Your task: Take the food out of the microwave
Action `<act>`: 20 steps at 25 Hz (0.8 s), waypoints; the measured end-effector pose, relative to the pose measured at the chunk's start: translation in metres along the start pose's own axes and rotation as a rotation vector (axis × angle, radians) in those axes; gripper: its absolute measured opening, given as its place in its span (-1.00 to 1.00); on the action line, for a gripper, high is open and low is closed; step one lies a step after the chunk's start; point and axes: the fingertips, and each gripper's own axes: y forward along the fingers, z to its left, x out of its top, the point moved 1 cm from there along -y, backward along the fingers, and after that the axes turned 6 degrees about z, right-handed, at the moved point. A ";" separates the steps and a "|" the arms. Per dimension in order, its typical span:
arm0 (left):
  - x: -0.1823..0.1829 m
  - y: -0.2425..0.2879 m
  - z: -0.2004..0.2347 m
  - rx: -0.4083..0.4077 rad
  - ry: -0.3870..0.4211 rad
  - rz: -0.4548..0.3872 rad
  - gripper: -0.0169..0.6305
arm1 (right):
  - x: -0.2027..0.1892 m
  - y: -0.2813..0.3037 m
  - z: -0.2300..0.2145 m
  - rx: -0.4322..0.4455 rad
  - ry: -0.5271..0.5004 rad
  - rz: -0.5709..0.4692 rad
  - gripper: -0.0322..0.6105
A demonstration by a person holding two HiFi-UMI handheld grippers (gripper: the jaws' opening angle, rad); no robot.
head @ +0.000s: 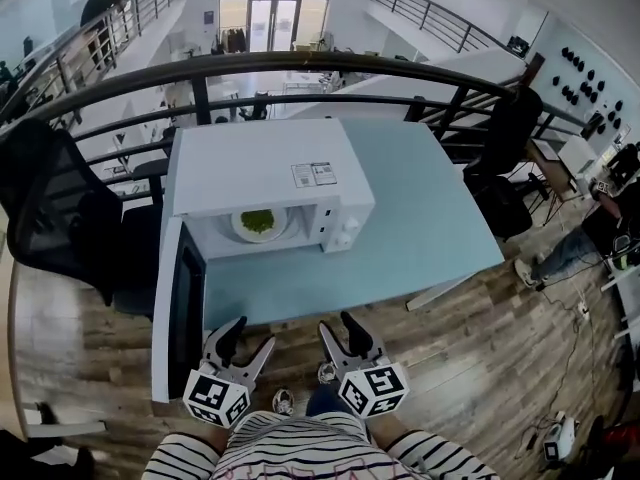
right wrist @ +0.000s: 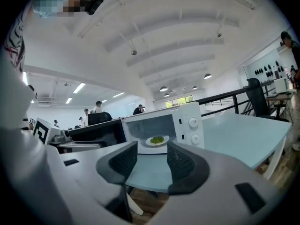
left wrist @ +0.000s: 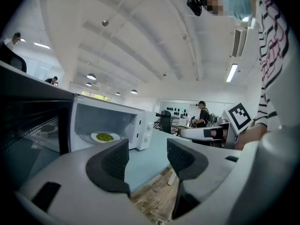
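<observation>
A white microwave point(head: 262, 173) stands on a light blue table point(head: 430, 228), its door point(head: 178, 303) swung open to the left. Inside sits a white plate point(head: 259, 224) with green food point(head: 257, 220); the plate point(left wrist: 105, 137) shows in the left gripper view and the plate point(right wrist: 157, 140) in the right gripper view. My left gripper point(head: 249, 336) and right gripper point(head: 341, 329) hover side by side in front of the table's near edge, both short of the microwave. Each stands open with nothing between the jaws.
A black railing point(head: 300, 63) curves behind the table. A black office chair point(head: 60, 208) stands at the left, another chair point(head: 510, 148) at the right. Wooden floor point(head: 480, 368) lies below, with a seated person point(head: 600, 228) at the far right.
</observation>
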 end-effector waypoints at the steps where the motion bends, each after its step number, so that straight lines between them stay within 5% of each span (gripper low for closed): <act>1: 0.000 0.000 0.005 0.015 -0.008 -0.001 -0.21 | 0.001 0.007 0.000 0.011 0.000 0.005 -0.27; 20: -0.013 0.050 0.089 0.292 -0.114 -0.031 -0.21 | 0.004 0.144 -0.032 0.172 -0.055 0.115 -0.27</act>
